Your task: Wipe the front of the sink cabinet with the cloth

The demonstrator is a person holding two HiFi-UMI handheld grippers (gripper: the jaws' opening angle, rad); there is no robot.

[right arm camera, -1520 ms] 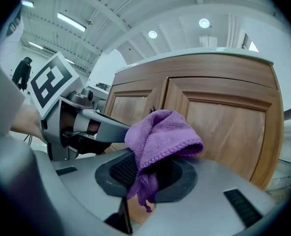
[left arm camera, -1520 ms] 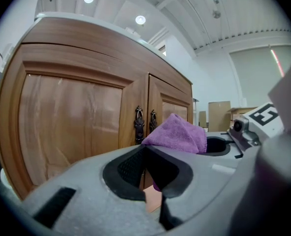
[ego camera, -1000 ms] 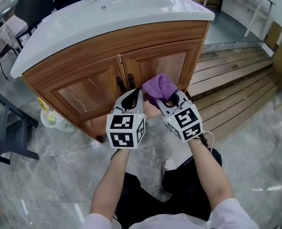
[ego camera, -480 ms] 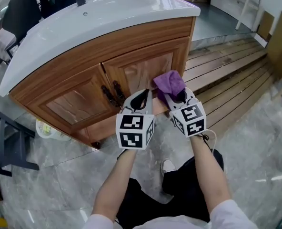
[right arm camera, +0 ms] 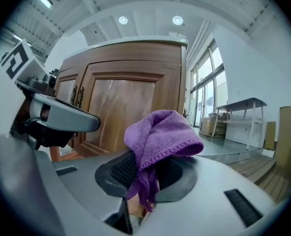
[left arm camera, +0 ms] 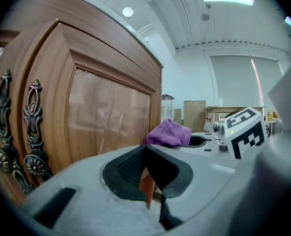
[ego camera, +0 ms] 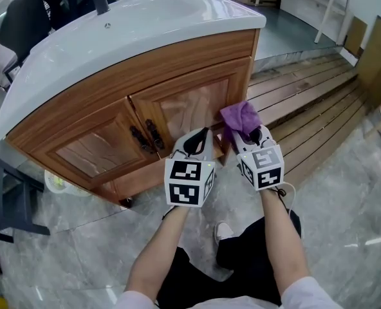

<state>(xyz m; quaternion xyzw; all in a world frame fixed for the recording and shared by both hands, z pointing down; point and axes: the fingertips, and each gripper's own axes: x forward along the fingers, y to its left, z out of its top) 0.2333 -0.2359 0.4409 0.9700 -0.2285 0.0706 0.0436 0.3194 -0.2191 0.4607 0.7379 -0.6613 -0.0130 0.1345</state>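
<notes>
The right gripper (right arm camera: 144,178) has its jaws clenched on the purple cloth (right arm camera: 161,134), which is bunched by the lower right corner of the sink cabinet (ego camera: 177,105). I cannot tell if it touches the wood. The left gripper (left arm camera: 146,154), jaws pressed together and empty, hangs just below the cabinet's door handles (ego camera: 145,136).

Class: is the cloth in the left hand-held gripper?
No, the left hand-held gripper is shut empty; the right hand-held gripper holds the cloth.
</notes>
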